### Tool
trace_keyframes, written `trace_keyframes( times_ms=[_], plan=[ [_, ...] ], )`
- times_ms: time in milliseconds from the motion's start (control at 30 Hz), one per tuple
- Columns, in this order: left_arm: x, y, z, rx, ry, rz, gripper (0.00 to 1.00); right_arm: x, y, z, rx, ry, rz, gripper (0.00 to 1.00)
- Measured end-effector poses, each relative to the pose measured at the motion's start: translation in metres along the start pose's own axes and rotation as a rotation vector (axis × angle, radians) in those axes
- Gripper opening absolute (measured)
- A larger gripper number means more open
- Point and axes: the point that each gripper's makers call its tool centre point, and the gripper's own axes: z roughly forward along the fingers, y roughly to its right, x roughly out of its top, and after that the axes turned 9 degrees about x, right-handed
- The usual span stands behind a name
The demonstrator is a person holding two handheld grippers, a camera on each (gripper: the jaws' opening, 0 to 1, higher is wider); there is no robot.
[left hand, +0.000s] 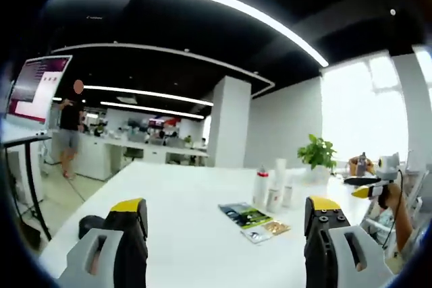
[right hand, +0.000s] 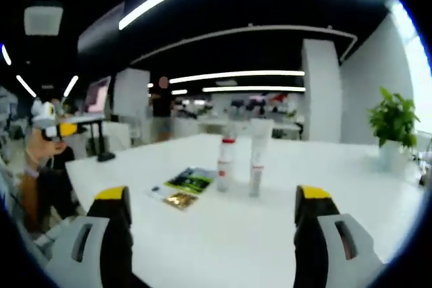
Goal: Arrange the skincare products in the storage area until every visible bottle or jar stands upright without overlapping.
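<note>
Jaws of both grippers spread, empty; bottles (right hand: 225,164) upright beyond right gripper (right hand: 212,217); sachets (right hand: 177,199) ahead probably need tidying next.

Broad white bench (right hand: 351,187): smooth, faintly glossy laminate-like top that mirrors the ceiling lights. Slim white bottle with a red band (right hand: 225,164) and taller white tube (right hand: 257,156): smooth plastic with a soft sheen. Green-and-black printed leaflet (right hand: 191,180): glossy coated paper. Small gold sachet (right hand: 178,199): shiny, foil-like film. Left tongs (left hand: 226,231) and right tongs (right hand: 212,224): matt black plastic jaws with yellow tips, set on smooth light-grey moulded plastic bodies. Leafy green potted plant (right hand: 393,121): matt foliage above a smooth white pot.
</note>
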Motion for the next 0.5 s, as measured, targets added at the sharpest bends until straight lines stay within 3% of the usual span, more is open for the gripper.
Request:
trace_keyframes(
  times_ms=[233,500],
  plan=[
    [-0.007,-0.009,-0.003,0.003,0.029,-0.037,1.0,-0.008,0.006,-0.014,-0.045,0.039,0.018,1.0],
    [-0.019,-0.026,0.003,0.051,0.025,-0.036,1.0,-0.008,0.013,-0.009,-0.074,0.046,0.002,1.0]
  ],
)
